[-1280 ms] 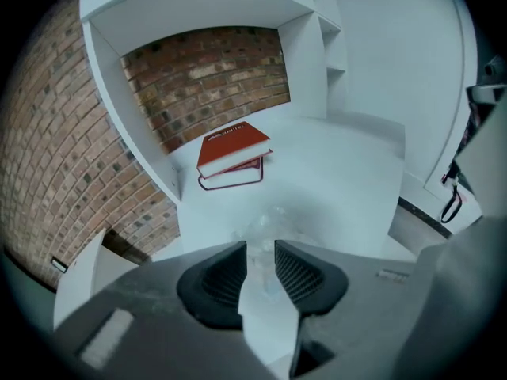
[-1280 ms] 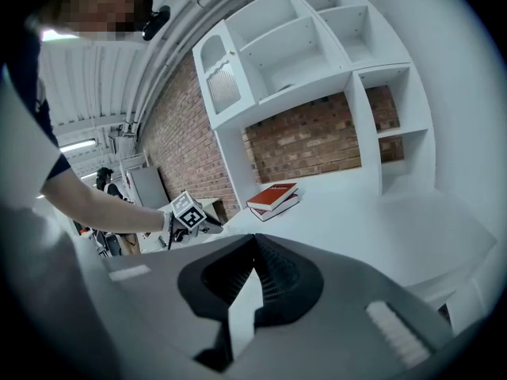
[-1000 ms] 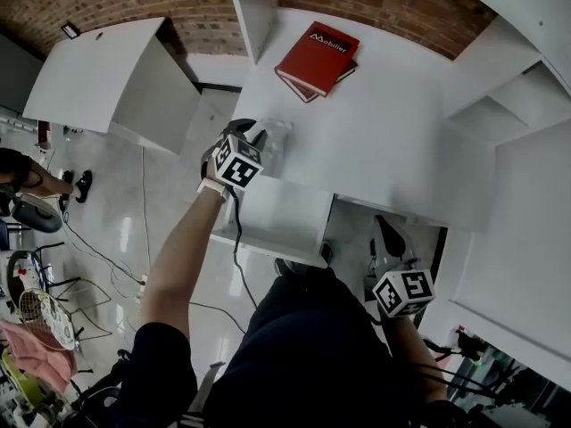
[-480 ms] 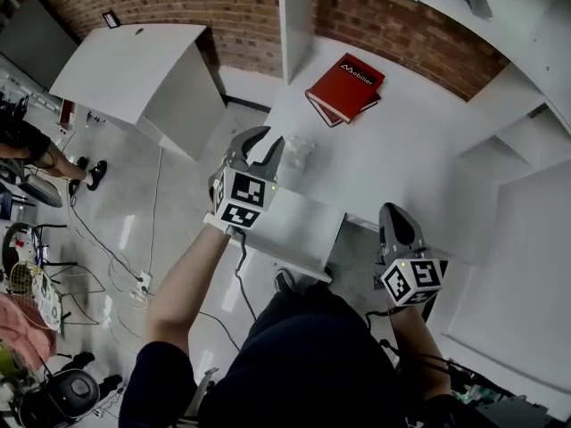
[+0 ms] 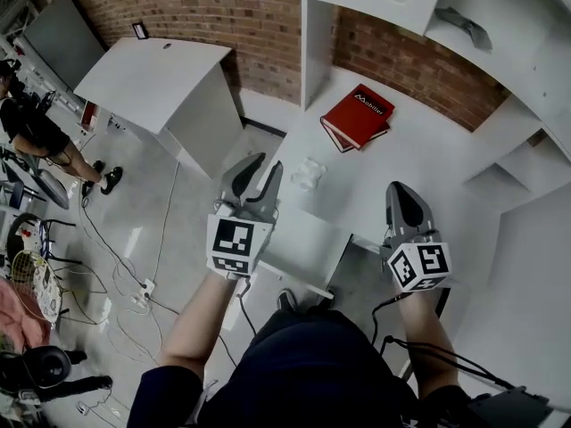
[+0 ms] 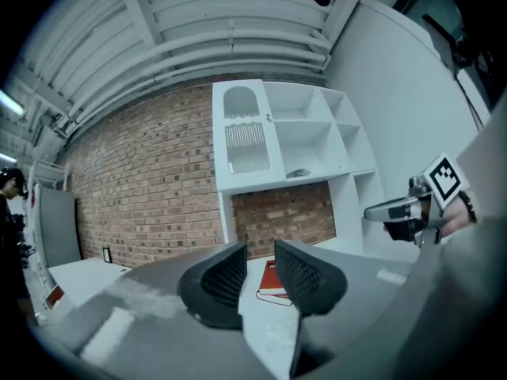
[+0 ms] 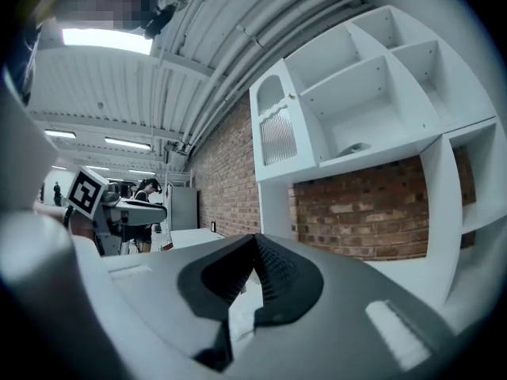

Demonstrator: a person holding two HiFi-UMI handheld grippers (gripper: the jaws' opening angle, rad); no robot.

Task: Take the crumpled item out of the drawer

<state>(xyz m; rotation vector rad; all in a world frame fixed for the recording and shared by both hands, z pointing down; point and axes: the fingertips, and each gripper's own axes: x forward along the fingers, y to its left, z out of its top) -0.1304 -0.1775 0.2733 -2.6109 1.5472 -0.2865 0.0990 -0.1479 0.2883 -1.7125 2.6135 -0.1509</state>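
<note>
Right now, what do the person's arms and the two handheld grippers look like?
The left gripper and right gripper both have grey bodies and tapered jaws lined with dark ribbed pads. Each carries a white cube printed with black square markers. A thin black cable trails from the right one. The person wears a dark short-sleeved top, leaving the forearms bare.

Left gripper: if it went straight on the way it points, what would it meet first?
Probably the red book: it sits framed between the open jaws of the left gripper. The crumpled item lies nearer but lower on the white desk, so it would likely pass under. Depth is unclear.
</note>
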